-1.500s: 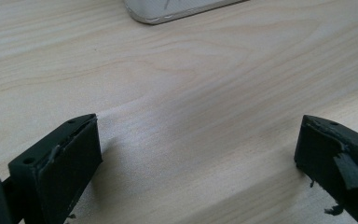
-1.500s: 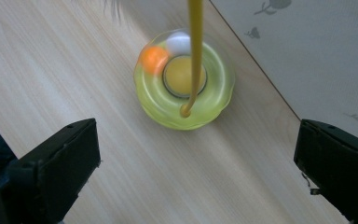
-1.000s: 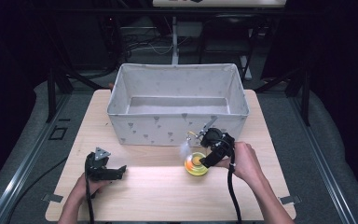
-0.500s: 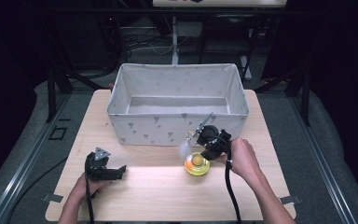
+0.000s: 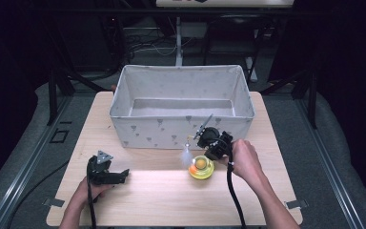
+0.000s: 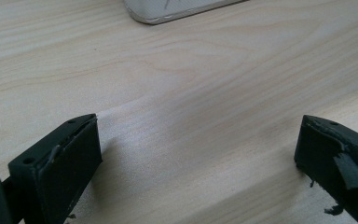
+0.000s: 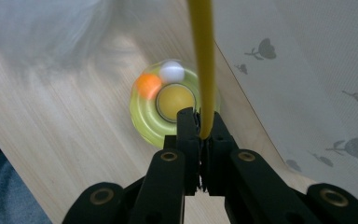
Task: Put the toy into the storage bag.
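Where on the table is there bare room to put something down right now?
The table is bare along its near edge between the left gripper and the right gripper, and at its left beside the fabric bin. It is crowded around the yellow toy in front of the bin.

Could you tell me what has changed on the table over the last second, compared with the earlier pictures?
The right gripper has just been closing and is now shut on the thin yellow stick that rises from the round yellow toy; before, its jaws stood open over the toy. The toy itself, the fabric bin and the open left gripper resting on the table stayed where they were.
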The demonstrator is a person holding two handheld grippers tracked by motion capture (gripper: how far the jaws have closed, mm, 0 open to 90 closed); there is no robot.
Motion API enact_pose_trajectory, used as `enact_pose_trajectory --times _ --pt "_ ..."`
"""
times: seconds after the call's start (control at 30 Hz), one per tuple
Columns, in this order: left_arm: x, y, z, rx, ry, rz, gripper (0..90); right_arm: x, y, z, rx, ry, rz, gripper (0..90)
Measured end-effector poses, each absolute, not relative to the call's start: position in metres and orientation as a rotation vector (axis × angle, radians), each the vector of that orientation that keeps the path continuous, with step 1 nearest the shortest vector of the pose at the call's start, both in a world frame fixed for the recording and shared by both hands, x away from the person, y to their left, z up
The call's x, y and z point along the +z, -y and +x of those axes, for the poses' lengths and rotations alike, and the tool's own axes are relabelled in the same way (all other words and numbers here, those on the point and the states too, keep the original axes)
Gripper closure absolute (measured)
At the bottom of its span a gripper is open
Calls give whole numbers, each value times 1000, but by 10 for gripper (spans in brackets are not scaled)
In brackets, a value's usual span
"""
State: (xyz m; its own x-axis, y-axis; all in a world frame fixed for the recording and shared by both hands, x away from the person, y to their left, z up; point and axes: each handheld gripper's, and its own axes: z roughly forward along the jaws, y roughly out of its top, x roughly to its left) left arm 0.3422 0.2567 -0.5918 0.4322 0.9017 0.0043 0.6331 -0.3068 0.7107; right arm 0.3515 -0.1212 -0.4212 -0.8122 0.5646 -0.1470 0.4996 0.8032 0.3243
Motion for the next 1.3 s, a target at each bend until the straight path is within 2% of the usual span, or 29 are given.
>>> enact_pose_trajectory --times 1.3 --pt "-592 -257 342 538 -1287 2049 3 -374 125 352 427 -2736 781 884"
